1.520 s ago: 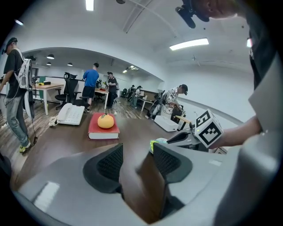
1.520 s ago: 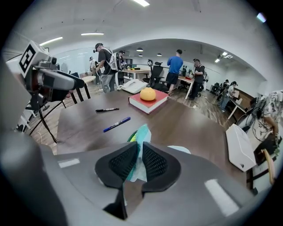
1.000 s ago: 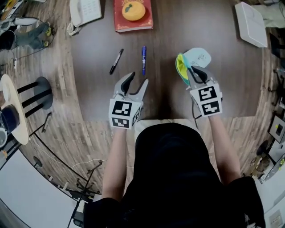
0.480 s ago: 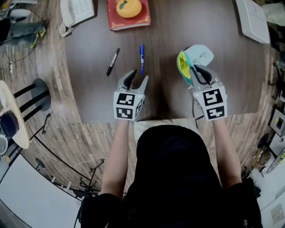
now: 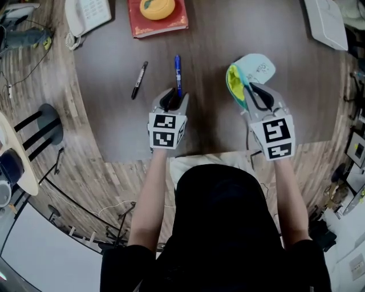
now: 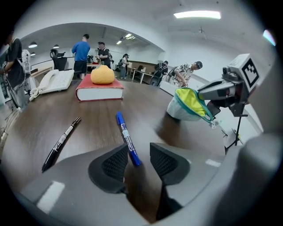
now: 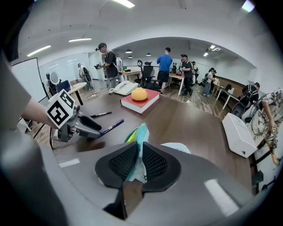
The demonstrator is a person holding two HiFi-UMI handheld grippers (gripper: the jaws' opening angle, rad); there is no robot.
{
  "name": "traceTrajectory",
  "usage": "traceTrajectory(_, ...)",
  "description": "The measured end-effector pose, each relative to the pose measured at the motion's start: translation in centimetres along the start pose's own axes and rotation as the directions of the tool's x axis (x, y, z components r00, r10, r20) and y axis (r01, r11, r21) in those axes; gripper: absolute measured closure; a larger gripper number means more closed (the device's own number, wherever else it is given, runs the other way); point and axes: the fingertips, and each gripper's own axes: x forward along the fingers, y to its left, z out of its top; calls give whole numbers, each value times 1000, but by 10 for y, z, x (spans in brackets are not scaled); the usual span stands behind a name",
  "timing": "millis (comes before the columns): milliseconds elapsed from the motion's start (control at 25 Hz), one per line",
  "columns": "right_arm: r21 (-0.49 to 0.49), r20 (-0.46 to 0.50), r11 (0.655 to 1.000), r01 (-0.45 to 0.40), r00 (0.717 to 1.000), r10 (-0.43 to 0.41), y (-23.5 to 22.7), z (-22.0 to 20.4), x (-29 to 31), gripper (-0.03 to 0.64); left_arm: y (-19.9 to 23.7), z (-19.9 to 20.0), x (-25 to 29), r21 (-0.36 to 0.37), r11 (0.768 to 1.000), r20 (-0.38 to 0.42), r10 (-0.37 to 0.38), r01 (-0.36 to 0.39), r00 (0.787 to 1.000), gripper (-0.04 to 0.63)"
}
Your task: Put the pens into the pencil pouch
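A blue pen (image 5: 178, 71) and a black pen (image 5: 139, 80) lie on the dark table. My left gripper (image 5: 174, 98) has come down over the blue pen's near end (image 6: 131, 152). That end lies between the pads, close to the left one, with a gap still showing. The jaws have just been closing. My right gripper (image 5: 256, 94) is shut on the rim of the pale blue pencil pouch (image 5: 251, 71). It holds the pouch's yellow-lined mouth (image 6: 188, 106) open toward the pens. In the right gripper view the pouch fabric (image 7: 140, 132) is pinched between the pads.
A red book (image 5: 158, 23) with an orange round thing on it lies at the far edge, with a telephone (image 5: 85, 14) to its left. A white box (image 5: 328, 23) sits far right. Several people stand in the room behind the table.
My left gripper has moved forward and down onto the blue pen's near end, and its jaws have narrowed around it. The right gripper has held still on the pouch.
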Motion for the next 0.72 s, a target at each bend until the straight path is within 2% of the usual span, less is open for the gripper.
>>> traceTrajectory(240,15,7,1000,7,1000,-7,-1,-1,0,568,3,-7,13,-1,1000,-34,5,-5,999,454)
traceTrajectory(520,25,14,1000,13,1000,-13,-4,-3,0,568,11,-6,15,1,999,-34,50,-50,998,531)
traceTrajectory(720,25,14,1000,15,1000,-15,-5,-3,-1,568,14,-7,14,33,998,-42,63,-61,997,552)
